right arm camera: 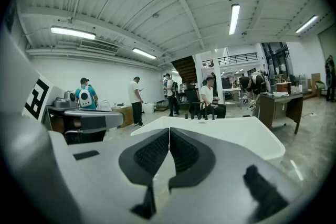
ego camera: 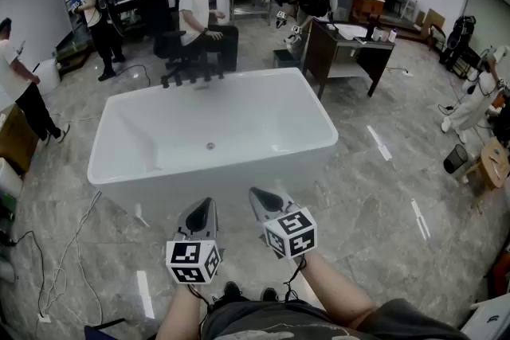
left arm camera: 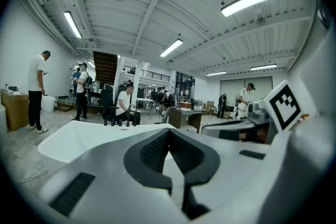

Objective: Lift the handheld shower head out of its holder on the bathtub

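So the left gripper (ego camera: pixel 205 205) is hovering with its fingers squeezed together, holding nothing. The right gripper (ego camera: pixel 260 195) is doing the same, and both are hanging short of the white bathtub's (ego camera: pixel 119 171) near rim. Dark tap fittings (ego camera: pixel 191 77) are sitting on its far rim, though I can't single out the shower head among them. Grey marble floor (ego camera: pixel 374 211) is spreading all around.

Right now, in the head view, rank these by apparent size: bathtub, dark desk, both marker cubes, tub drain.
1. Bathtub, by far.
2. Dark desk.
3. Left marker cube and right marker cube: they look alike, so not ranked; being near the camera enlarges both.
4. Tub drain.
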`<state>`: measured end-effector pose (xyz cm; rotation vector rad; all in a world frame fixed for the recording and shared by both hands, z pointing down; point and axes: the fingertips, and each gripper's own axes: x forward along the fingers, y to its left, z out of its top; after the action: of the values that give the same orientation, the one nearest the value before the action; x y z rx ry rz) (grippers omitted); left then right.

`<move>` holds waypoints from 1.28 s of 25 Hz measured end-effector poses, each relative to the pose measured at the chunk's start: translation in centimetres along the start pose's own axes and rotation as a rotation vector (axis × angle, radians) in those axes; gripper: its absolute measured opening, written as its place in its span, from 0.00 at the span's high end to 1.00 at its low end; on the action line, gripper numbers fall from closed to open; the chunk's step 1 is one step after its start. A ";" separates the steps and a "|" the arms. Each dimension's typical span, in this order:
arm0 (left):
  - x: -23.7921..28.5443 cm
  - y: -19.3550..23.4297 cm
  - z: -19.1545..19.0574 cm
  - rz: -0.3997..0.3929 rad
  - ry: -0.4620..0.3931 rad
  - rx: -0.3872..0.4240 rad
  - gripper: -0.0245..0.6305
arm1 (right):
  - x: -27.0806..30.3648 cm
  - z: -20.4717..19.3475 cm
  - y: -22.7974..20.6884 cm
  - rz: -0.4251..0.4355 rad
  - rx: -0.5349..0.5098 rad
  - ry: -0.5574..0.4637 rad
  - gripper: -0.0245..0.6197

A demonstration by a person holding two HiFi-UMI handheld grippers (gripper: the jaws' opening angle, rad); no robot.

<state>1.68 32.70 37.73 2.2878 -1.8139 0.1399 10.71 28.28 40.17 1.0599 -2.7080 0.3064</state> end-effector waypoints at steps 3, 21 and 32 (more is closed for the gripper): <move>0.1 -0.8 0.3 0.007 -0.004 0.004 0.94 | -0.9 -0.1 -0.7 -0.003 0.012 -0.004 0.92; 1.8 -5.5 -0.6 0.001 0.003 -0.003 0.94 | -4.9 -1.8 -5.1 0.030 0.134 -0.058 0.92; 6.0 -2.4 -0.2 0.002 -0.011 -0.023 0.94 | -1.4 -2.6 -8.0 -0.004 0.145 -0.016 0.92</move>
<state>5.39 27.56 38.95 2.2760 -1.8132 0.1059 17.50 24.15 43.17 1.1100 -2.7317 0.5027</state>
